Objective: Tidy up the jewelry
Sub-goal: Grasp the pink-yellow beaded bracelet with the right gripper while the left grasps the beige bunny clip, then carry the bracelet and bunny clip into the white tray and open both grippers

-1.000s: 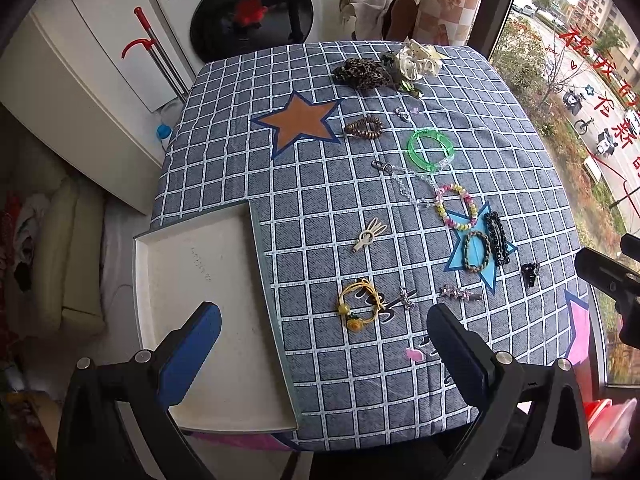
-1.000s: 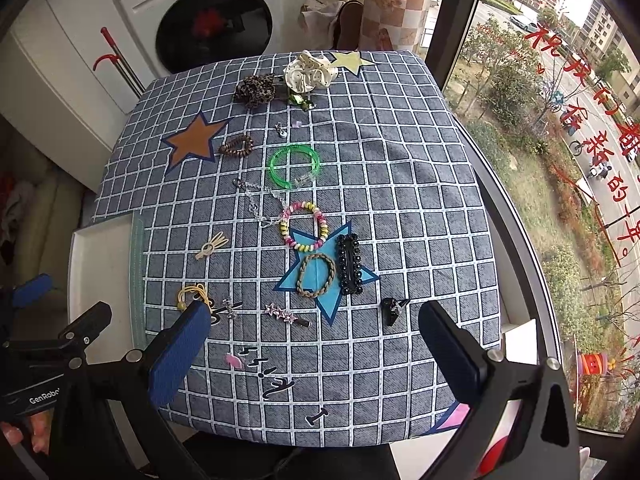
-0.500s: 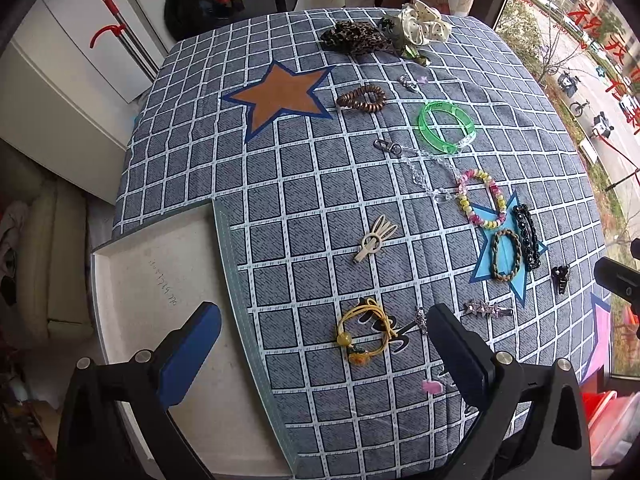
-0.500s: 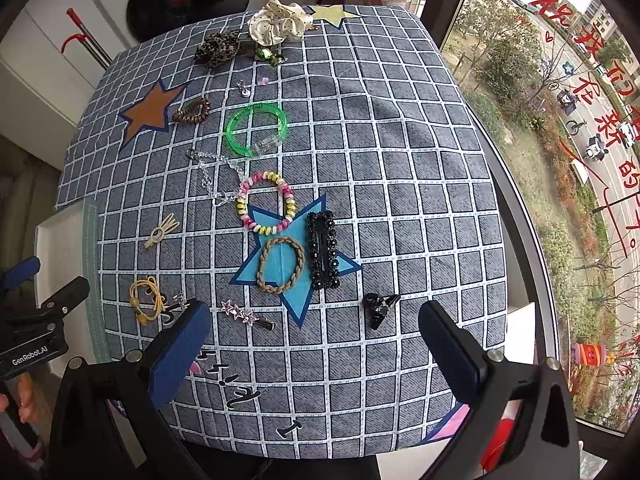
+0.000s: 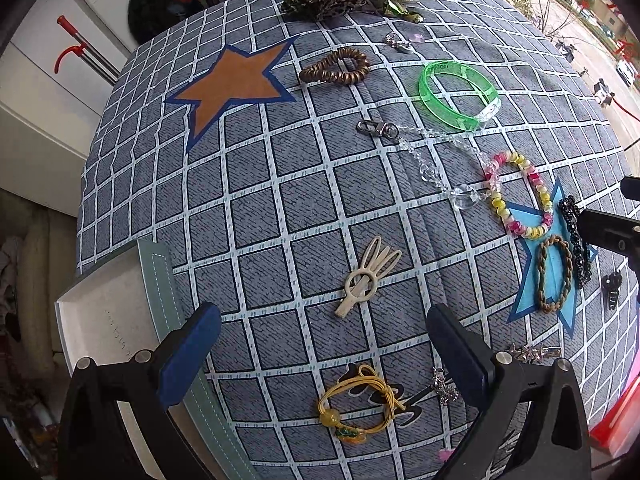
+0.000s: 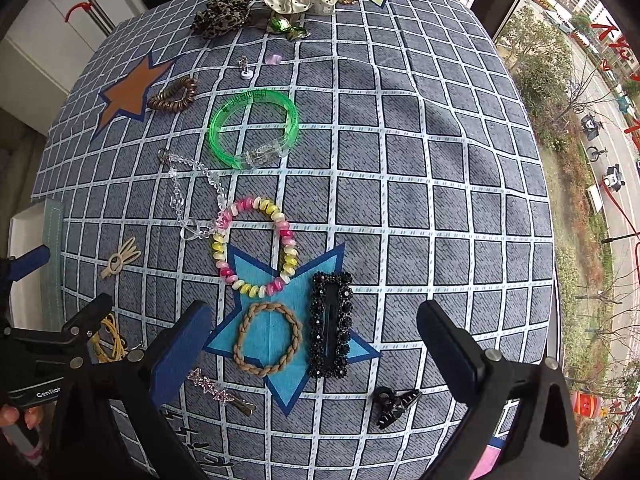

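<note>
both grippers are closing in on the tablecloth; left gripper and right gripper are gaping wide, holding nothing.

The white tray is cut off at the left wrist view's bottom — its near end is hidden behind the left gripper. The yellow cord bracelet sits half hidden behind that gripper's arm in the right wrist view.

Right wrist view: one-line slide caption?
Open right gripper above a braided tan hair tie and black beaded clip on the checked tablecloth's blue star.
</note>
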### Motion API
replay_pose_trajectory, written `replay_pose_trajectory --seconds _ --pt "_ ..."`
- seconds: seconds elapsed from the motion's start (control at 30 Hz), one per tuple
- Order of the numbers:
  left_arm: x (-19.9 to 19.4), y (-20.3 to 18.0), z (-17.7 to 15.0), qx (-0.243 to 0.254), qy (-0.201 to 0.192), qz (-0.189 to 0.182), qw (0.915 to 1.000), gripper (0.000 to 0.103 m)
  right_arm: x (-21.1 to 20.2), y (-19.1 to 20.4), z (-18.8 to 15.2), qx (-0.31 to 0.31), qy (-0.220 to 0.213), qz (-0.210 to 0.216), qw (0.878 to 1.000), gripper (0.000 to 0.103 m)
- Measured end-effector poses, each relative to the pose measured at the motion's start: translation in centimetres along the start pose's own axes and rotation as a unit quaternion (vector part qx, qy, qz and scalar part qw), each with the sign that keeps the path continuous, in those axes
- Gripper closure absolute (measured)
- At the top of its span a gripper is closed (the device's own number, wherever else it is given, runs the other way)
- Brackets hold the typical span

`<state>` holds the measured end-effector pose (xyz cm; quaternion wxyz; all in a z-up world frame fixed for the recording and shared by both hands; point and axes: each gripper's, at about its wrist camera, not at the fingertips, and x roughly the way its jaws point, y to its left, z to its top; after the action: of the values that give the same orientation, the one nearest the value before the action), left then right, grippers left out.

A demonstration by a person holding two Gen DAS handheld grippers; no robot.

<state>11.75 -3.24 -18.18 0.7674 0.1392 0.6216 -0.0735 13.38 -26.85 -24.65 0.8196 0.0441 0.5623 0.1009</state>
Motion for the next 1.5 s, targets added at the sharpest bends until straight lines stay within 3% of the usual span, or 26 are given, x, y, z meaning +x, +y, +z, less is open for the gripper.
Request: replay_pose_trajectory --seconds 0.2,0.27,0.43,0.63,0.7,0.73,0.77,0.83,1.17,1.5 --pt "2.5 -0.2 0.3 -0.001 0.009 0.0 1.0 0.0 3.3 0.3 1.9 -0.032 -0.001 0.006 0.999 0.013" --pt "2.8 -0.2 0.4 -0.005 0.005 -0.009 0.9999 0.004 4.3 0.4 2.3 -0.04 0.006 0.005 0.999 0.023" --pt "3.1 -0.1 0.6 -0.016 -0.004 -0.024 0.9996 0.005 5.6 1.2 2.8 -0.067 0.001 -0.009 0.998 0.028" --pt "2.0 -1.5 -0.3 -0.007 -0.016 -0.067 0.9976 0.042 5.7 2.6 2.3 -0.087 -0.008 -0.002 0.996 0.042" --pt "1.5 -2.3 -0.5 0.006 -0.023 -0.072 0.9971 0.06 5.7 3.1 2.3 -0.09 -0.009 0.0 0.996 0.055" --pt "1.4 -2.7 -0.5 0.011 -0.024 -0.073 0.997 0.073 5.7 3.2 2.3 -0.091 -0.009 0.001 0.996 0.066" --pt "1.3 -3.3 -0.4 0.014 -0.024 -0.073 0.9969 0.076 5.8 3.6 2.1 -0.09 -0.01 0.003 0.996 0.08" --pt "1.2 -3.4 -0.3 0.007 -0.022 -0.078 0.9966 0.076 5.0 3.4 1.5 -0.083 -0.008 0.008 0.997 0.093" --pt "-1.3 -0.9 0.2 -0.04 -0.04 -0.111 0.9922 0.076 1.7 1.5 1.1 -0.036 -0.024 0.036 0.998 0.093" --pt "-4.7 3.1 -2.4 -0.085 -0.069 -0.114 0.9874 0.076 -3.0 2.5 0.8 -0.021 -0.038 0.061 0.997 0.093"
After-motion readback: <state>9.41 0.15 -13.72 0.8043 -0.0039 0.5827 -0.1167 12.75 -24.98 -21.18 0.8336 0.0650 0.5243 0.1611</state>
